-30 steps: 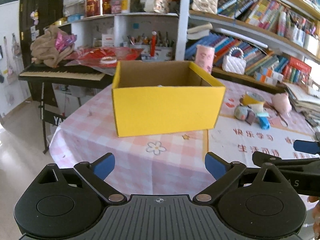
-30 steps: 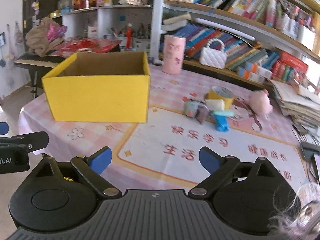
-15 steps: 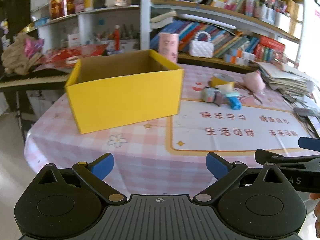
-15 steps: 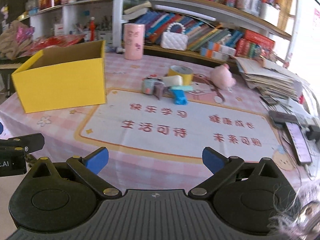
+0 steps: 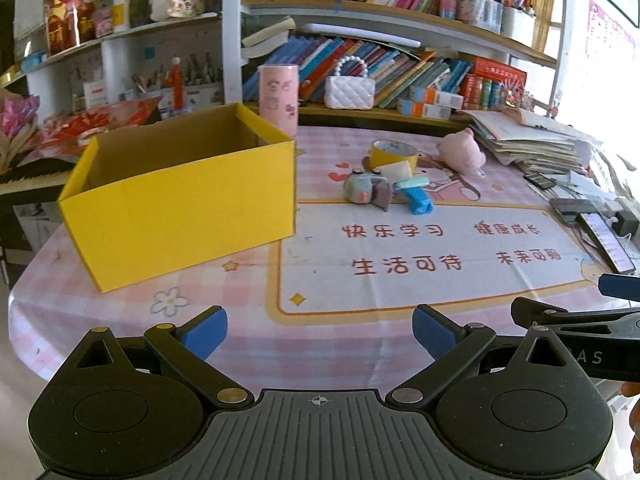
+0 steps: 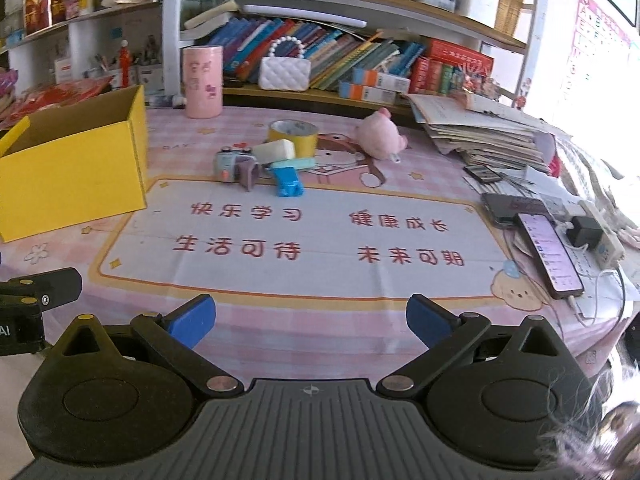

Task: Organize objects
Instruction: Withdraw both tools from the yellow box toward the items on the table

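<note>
An open yellow cardboard box (image 5: 180, 204) stands on the table's left; it also shows in the right wrist view (image 6: 72, 168). A cluster of small items lies mid-table: a yellow tape roll (image 6: 293, 133), a grey toy (image 6: 230, 164), a white block (image 6: 276, 149), a blue item (image 6: 288, 180) and a pink plush pig (image 6: 380, 134). My left gripper (image 5: 320, 332) is open and empty above the table's near edge. My right gripper (image 6: 310, 320) is open and empty, beside the left one.
A pink cylinder (image 6: 203, 80) stands behind the box. Phones (image 6: 548, 252), a charger and cables lie at the right edge, with a paper stack (image 6: 480, 132) behind. Bookshelves line the back. A keyboard piano (image 5: 24, 180) sits beyond the table's left.
Both views have swung to the right: the yellow box has shifted left in frame and the item cluster, phones and papers have come into view. Both grippers stay open.
</note>
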Available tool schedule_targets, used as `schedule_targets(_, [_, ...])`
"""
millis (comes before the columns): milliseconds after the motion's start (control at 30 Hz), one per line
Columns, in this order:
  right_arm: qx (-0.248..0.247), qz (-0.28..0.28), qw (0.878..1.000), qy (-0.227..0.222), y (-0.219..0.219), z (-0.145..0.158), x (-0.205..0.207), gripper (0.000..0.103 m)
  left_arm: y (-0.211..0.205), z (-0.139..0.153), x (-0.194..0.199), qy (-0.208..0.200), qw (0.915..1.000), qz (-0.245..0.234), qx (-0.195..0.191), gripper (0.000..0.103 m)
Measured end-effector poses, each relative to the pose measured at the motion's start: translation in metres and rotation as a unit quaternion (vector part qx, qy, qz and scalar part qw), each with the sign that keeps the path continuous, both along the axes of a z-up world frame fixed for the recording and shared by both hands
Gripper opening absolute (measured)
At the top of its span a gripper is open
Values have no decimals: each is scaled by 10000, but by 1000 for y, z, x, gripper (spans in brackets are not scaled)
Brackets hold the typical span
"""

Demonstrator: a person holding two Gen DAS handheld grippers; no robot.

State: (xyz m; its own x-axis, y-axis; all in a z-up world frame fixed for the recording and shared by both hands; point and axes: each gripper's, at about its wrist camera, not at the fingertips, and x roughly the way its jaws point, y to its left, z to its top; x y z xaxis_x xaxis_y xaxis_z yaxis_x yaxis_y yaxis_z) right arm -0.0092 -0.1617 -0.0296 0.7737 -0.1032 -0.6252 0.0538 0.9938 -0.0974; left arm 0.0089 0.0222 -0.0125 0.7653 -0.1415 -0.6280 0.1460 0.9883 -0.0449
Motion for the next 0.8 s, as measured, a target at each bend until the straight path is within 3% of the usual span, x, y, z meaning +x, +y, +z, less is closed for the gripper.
schedule_targets(800, [-33, -141, 9997, 208, -55, -5, 57, 103, -56, -5, 57, 167, 9998, -103, -44, 100])
